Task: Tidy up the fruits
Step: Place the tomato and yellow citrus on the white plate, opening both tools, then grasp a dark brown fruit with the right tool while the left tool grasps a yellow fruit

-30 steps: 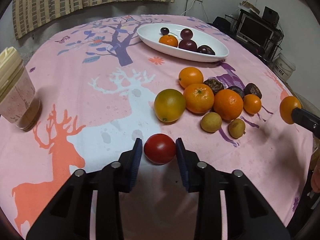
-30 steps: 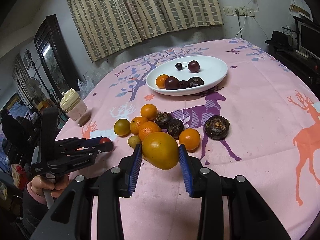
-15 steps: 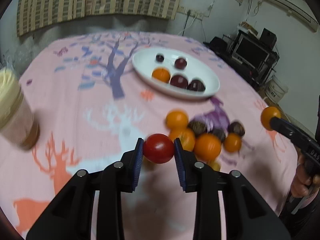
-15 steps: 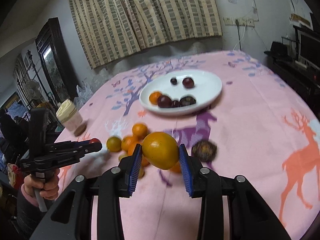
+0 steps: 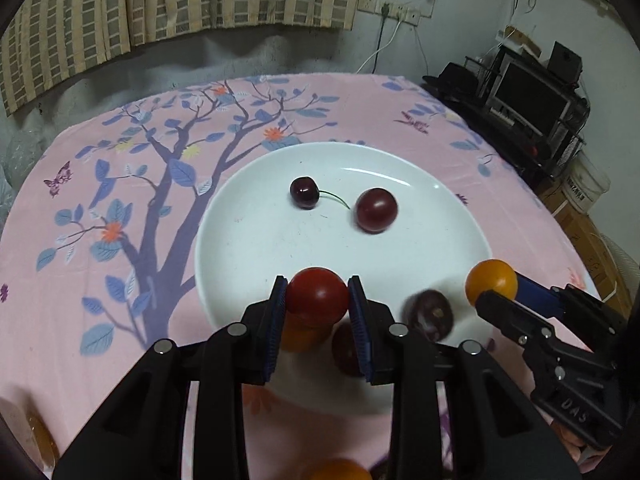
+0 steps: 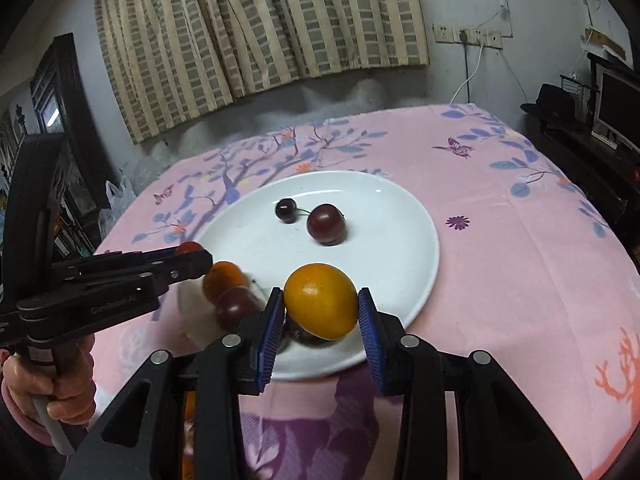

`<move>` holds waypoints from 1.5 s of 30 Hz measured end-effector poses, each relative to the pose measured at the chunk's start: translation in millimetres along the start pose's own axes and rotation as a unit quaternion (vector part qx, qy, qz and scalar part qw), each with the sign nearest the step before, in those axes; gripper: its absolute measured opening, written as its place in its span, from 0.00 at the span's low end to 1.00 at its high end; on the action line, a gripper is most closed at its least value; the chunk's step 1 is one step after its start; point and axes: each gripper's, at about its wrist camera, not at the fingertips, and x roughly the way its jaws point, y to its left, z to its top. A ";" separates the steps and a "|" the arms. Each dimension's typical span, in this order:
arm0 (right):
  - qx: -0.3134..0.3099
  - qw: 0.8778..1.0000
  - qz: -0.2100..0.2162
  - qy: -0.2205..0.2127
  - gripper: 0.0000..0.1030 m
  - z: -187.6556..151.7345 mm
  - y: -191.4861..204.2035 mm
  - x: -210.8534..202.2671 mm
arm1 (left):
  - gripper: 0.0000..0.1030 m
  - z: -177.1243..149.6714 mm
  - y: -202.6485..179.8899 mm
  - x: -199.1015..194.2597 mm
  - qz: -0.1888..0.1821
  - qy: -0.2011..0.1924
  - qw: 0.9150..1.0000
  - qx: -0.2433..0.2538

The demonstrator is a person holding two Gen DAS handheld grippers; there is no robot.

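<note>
**Two fruits held over the plate, several already in it**

On the left, a red tomato (image 5: 317, 295) is held by the left gripper (image 5: 317, 300); its blue pads are closed against the fruit's two sides, and the fruit is carried above the near-left part of the white plate (image 5: 248, 208), not yet set down. An orange fruit (image 5: 298, 338), largely hidden, is seen just under the tomato, with a dark round fruit (image 5: 345, 350) beside it behind the gripper.

Toward the middle, the pink patterned surface (image 5: 120, 240) carries the plate, and part of the work is judged done: a dark cherry (image 5: 304, 192) with its stem and a larger plum-coloured fruit (image 5: 376, 210) lie apart in the far half, and a blurred dark fruit (image 5: 430, 314) lies at the near right of the plate.

On the right, a yellow-orange fruit (image 6: 321, 300) is gripped by the right gripper (image 6: 321, 312), whose pads are likewise closed on it, and it is held over the near rim of the plate, above a dark fruit that is mostly hidden. In the right wrist view the left gripper's handle is seen clasped by a hand (image 6: 52, 384).

What is left, as far as can be judged: both held fruits are to be released into the plate. An orange shape (image 5: 340, 470) at the bottom edge of the left wrist view suggests fruit still lies off the plate; how much cannot be told.
</note>
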 end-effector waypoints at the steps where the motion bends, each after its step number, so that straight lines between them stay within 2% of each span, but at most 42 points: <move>1: -0.003 1.000 -0.001 0.003 0.37 0.6 -0.2 6.1 | 0.29 1.9 0.7 6.2 0.000 0.003 1.000 -0.002; 5: -0.016 1.000 0.001 0.015 0.37 2.5 2.6 21.8 | 0.32 5.4 -2.7 13.9 0.006 -0.002 1.000 0.006; 6: -0.018 1.000 0.000 0.016 0.38 2.7 3.8 22.3 | 0.38 5.8 -3.8 12.6 0.010 -0.002 1.000 0.005; 7: -0.020 1.000 0.000 0.015 0.38 3.2 4.7 21.1 | 0.61 5.2 -4.6 8.8 0.016 -0.004 1.000 0.004; 8: -0.020 1.000 0.002 0.012 0.46 3.6 4.8 16.6 | 0.77 4.0 -4.7 -0.6 0.027 -0.018 0.999 0.001; 11: -0.014 1.000 0.008 -0.005 0.49 2.3 4.1 -6.5 | 0.85 -7.1 -5.4 -36.0 0.046 -0.059 0.997 0.008; 14: -0.004 1.000 0.017 -0.016 0.50 -13.2 -1.7 -41.9 | 0.87 -30.5 -0.1 -69.5 0.054 -0.065 0.996 0.021; 16: 0.000 1.000 0.018 -0.015 0.51 -27.5 -5.8 -57.0 | 0.92 -51.9 8.6 -89.3 0.057 -0.070 0.996 0.007; 19: 0.018 1.000 0.015 -0.018 0.53 -55.8 -16.5 -76.7 | 0.93 -95.2 25.6 -114.6 0.058 -0.081 0.995 -0.027; 23: 0.068 0.997 0.026 -0.017 0.54 -88.9 -31.1 -87.2 | 0.94 -147.8 41.4 -127.4 0.070 -0.087 0.992 -0.062; 25: 0.074 0.997 0.029 -0.025 0.56 -94.3 -33.3 -93.5 | 0.94 -164.6 52.9 -126.6 0.098 -0.067 0.988 -0.097; 26: 0.073 0.996 0.025 -0.033 0.59 -96.1 -32.8 -97.1 | 0.94 -170.1 55.5 -128.7 0.099 -0.069 0.988 -0.101; 29: 0.059 0.998 -0.005 -0.025 0.59 -100.6 -29.0 -93.6 | 0.94 -182.5 62.1 -135.0 0.135 -0.080 0.982 -0.107; 31: 0.054 0.999 -0.001 -0.004 0.59 -103.0 -26.6 -85.9 | 0.94 -187.4 64.7 -137.8 0.154 -0.085 0.978 -0.108; 33: 0.041 0.999 0.005 0.013 0.59 -105.6 -21.3 -80.4 | 0.94 -189.1 67.9 -139.6 0.149 -0.087 0.978 -0.114; 38: 0.000 0.999 -0.020 0.036 0.58 -113.0 -7.9 -70.5 | 0.94 -191.5 72.3 -139.4 0.134 -0.079 0.980 -0.123; 45: -0.005 0.997 -0.018 0.074 0.51 -116.7 -7.8 -58.3 | 0.94 -191.4 72.1 -138.0 0.131 -0.077 0.981 -0.123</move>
